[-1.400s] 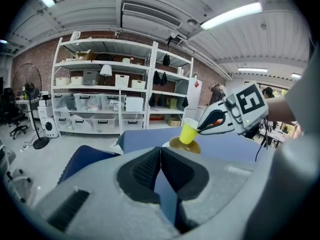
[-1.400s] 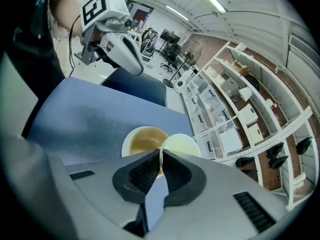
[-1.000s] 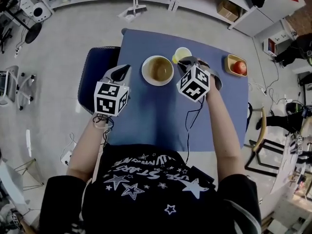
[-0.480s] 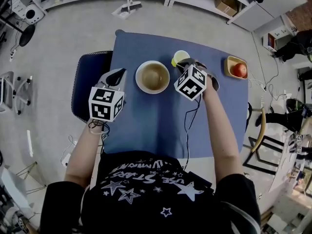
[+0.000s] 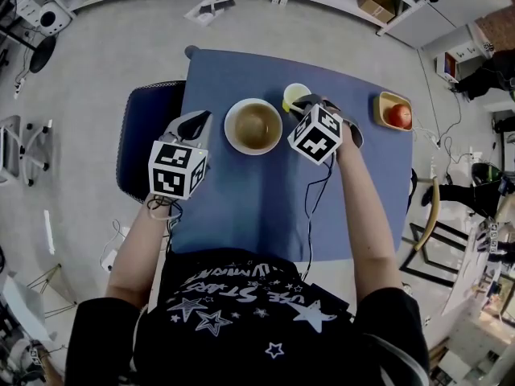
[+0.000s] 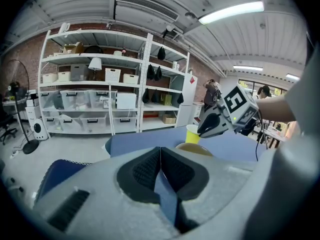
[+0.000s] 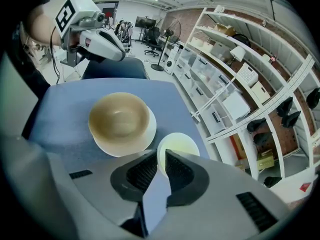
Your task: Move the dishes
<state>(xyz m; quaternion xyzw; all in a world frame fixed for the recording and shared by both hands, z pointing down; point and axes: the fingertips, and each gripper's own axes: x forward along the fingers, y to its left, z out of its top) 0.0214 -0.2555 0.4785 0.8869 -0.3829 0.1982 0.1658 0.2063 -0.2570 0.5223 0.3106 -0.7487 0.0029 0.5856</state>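
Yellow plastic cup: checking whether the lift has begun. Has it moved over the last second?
No. The yellow plastic cup stays just off the right edge of the tan bowl on the blue table.

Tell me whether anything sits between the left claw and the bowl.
Nothing visible does. Only bare blue table separates the left claw from the bowl; the right claw is beyond it, at the yellow cup.

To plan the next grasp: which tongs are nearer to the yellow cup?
Right. The right tongs pinch the rim of the cup; the left tongs are apart from it, beyond the bowl.
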